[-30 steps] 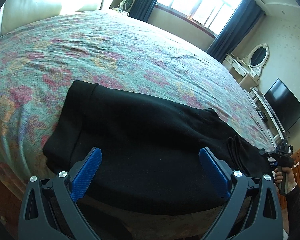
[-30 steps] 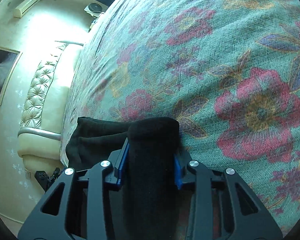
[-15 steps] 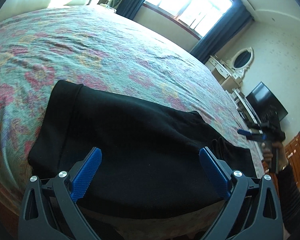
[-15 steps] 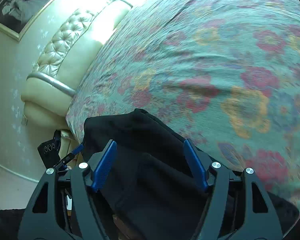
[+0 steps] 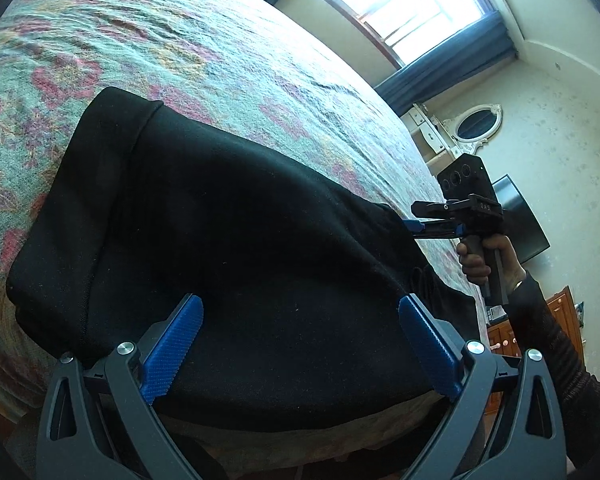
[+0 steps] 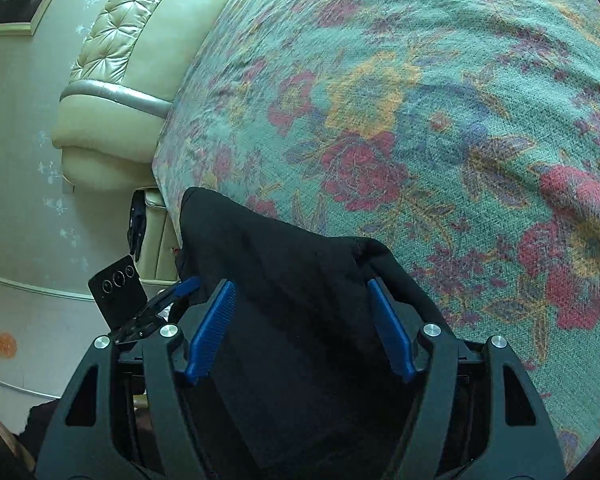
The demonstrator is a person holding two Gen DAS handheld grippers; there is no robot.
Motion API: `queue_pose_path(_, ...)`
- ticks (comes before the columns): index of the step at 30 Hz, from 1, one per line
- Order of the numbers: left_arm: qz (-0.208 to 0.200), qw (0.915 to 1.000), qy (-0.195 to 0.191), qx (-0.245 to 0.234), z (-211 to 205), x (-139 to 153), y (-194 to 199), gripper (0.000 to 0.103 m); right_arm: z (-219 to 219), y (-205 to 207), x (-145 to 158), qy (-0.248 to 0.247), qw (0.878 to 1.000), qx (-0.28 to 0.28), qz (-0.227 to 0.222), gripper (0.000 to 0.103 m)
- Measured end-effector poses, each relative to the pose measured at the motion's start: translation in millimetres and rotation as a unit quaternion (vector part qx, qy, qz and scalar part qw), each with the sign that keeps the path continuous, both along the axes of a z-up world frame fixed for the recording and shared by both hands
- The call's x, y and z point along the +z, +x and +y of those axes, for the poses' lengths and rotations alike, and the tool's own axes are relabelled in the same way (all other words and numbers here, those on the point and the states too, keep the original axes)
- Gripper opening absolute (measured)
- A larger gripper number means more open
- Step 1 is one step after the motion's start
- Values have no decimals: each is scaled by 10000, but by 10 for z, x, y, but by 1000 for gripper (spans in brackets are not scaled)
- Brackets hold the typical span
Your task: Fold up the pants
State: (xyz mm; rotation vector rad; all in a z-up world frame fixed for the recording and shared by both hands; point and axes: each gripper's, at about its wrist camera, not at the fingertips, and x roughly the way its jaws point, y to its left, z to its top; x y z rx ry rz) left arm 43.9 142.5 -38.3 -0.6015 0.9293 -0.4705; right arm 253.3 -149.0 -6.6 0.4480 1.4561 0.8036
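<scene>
Now black pants (image 5: 236,248) between spread jaws.

Daylight pours through a blown-out window (image 5: 412,4) at the top of the left wrist view, washing its panes to white and laying a soft sheen across the floral bedspread (image 5: 204,48). The black pants (image 5: 236,248) swallow the light, their folds barely readable. In the right wrist view a hot patch of glare burns the tufted headboard (image 6: 140,28) at top. Both fisheye frames bend the bed into a dome, with dark vignetting in the corners; the bedspread weave softens toward the edges.
</scene>
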Motion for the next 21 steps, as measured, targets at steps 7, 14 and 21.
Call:
queue_pose_path(7,2,9993,364,-82,-96,4,-57,97,-39,153,-132,253,9979,-434,420,51)
queue_pose_path(14,8,9994,346,-81,-130,14,-52,97,-124,215,-261,-354,9954,-819,337,7)
queue_pose_path(21,24,9997,258,-45,-109,23,-70,97,-169,261,-334,-445,9901,-1307,259,6)
